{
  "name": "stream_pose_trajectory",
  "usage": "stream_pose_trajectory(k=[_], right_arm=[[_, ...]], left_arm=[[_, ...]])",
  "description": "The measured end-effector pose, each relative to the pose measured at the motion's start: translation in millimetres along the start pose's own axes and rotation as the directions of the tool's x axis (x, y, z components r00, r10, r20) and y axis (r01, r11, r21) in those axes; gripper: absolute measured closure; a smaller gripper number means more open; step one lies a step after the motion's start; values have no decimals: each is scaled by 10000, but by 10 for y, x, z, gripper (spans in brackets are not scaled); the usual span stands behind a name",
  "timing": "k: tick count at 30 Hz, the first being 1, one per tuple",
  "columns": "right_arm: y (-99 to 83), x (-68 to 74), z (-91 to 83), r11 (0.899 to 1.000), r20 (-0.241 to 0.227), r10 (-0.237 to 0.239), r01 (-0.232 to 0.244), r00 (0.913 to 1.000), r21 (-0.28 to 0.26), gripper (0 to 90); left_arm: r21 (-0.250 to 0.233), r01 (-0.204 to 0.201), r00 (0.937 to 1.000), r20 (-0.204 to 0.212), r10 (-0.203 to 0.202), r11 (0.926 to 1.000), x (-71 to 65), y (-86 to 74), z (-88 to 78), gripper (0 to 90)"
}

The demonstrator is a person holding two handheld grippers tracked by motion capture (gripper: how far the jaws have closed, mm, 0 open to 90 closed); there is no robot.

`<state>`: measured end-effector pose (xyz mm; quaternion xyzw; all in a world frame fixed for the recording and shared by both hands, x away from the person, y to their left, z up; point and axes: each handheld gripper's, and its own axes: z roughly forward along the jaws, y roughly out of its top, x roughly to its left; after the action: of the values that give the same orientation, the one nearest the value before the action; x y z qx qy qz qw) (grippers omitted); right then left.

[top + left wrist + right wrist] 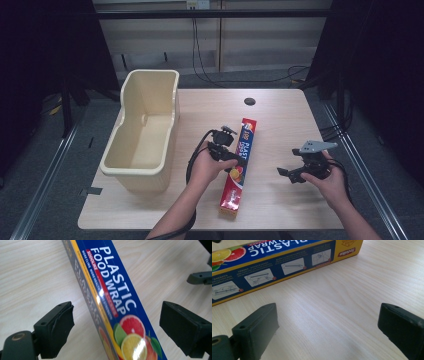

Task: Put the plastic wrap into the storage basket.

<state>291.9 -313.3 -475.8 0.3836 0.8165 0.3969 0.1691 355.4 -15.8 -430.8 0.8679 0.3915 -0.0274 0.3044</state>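
Note:
A long blue, red and yellow plastic food wrap box [239, 165] lies flat on the wooden table, running from the middle toward the front edge. My left gripper [231, 161] hovers over the box's middle, jaws open and straddling the box [112, 297] with clear gaps on both sides. My right gripper [286, 173] is held to the right of the box, open, pointing at it over bare wood. In the right gripper view the box's side panel [274, 262] crosses the top, beyond the open jaws.
A cream plastic bin [145, 130] stands on the table's left side, its inside bare. A dark round cable hole [249, 101] sits near the far edge. Bare wood [285, 125] stretches right of the box. Dark curtains and cables surround the table.

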Motion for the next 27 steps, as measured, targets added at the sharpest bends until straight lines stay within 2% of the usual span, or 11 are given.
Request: stream_pose_trajectory(k=[1,4,6,9,12,16,19,24,25,26,27], right_arm=[[-10,-4,14,10000,-8,-22,22,10000,20,27],[-12,-16,13,10000,-27,-35,35,10000,-22,27],[-10,-24,5,9999,11,27,-27,10000,-98,26],[-14,-35,6,9999,13,88,-88,10000,-132,25],[-20,-35,13,9998,-38,167,-167,9999,-83,25],[-21,-33,15,9997,-33,234,-234,9997,-85,22],[-20,-34,15,9997,-121,196,-198,9997,-132,21],[-22,-35,18,9997,-191,217,-220,9996,-134,21],[-23,-34,19,9997,-189,222,-224,9996,-130,21],[-26,-37,24,9997,-262,203,-207,9995,-142,20],[-25,-37,25,9997,-272,175,-180,9995,-157,20]], left_arm=[[182,193,9998,-21,-192,9996,2,60,60,117],[371,126,9998,-142,-121,9992,24,128,148,117],[198,416,9990,-198,-412,9989,27,153,214,118],[511,289,9994,-221,-278,9983,41,173,286,119],[683,462,9988,-221,-448,9966,25,174,377,121],[873,416,9979,-526,-371,9953,6,168,485,160],[1250,701,9963,-592,-631,9897,-3,167,535,203],[1471,1020,9922,-856,-901,9839,-23,185,562,242],[1595,1315,9883,-976,-1169,9784,-28,202,551,242],[1825,1508,9852,-1087,-1324,9716,-23,229,517,294],[1820,1847,9789,-1212,-1644,9658,-21,239,500,317]])
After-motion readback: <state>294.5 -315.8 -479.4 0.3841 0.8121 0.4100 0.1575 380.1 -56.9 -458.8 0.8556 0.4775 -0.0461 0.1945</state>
